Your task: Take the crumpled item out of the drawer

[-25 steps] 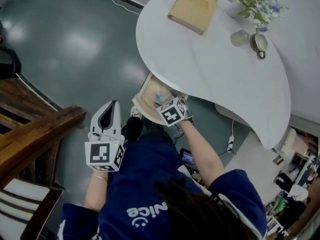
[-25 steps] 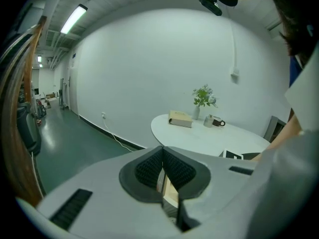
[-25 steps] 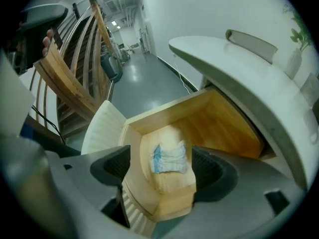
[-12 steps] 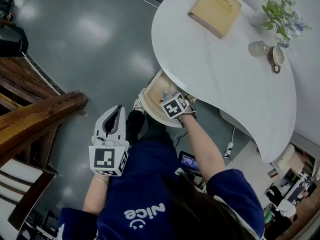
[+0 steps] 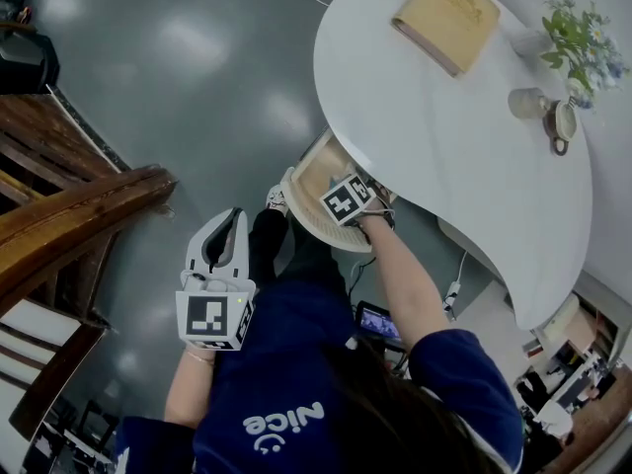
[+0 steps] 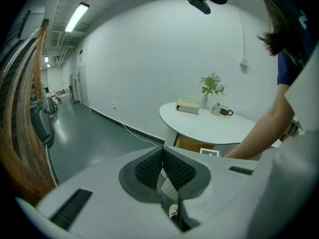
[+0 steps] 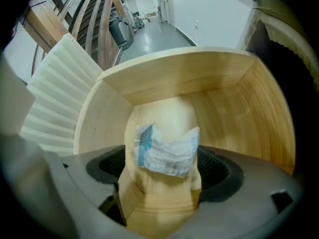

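The white desk (image 5: 464, 166) has its wooden drawer (image 7: 174, 78) pulled out. The left gripper (image 6: 163, 158) hangs beside it over the floor (image 5: 178, 87), its 2 jaws together on nothing. The right gripper (image 7: 163, 171) points down into the drawer. Its jaws have just been opening and stand wide on either side of the crumpled item (image 7: 167, 151) on the drawer bottom, not squeezing it.

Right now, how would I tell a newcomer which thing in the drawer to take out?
Find the curved white table; a wooden drawer stands pulled open under its edge. On the drawer's floor lies a crumpled wrapper, white with a blue strip at one side. It is the only pale, wrinkled thing against the smooth bare wood.
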Demonstrator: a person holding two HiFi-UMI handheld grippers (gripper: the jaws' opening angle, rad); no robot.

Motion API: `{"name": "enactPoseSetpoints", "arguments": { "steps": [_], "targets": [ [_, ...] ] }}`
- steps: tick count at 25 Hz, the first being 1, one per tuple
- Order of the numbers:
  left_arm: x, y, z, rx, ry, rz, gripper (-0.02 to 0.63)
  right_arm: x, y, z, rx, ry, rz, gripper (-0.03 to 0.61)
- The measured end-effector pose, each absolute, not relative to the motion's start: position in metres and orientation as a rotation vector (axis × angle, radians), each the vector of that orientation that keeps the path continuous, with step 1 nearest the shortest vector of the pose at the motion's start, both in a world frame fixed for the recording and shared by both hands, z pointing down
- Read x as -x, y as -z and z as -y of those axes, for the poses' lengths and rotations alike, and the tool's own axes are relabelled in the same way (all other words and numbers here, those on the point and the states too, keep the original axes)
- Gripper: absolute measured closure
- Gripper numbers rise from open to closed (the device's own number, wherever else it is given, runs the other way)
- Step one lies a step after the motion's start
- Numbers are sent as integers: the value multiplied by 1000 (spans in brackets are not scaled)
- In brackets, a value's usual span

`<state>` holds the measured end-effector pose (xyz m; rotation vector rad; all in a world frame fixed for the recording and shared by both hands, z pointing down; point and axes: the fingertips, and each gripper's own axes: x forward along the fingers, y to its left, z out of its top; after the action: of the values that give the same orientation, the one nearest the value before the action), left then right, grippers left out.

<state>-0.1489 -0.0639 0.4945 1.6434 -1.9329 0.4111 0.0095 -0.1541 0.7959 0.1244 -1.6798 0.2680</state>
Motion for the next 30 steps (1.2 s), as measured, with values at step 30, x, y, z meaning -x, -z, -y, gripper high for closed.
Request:
{"name": "enactPoseSetpoints", "arguments": {
  "steps": [30],
  "targets": [
    [151,-504,56,-1594,-404,1935,609,-18,-817,146,-47,-147,1560,334]
  ]
}}
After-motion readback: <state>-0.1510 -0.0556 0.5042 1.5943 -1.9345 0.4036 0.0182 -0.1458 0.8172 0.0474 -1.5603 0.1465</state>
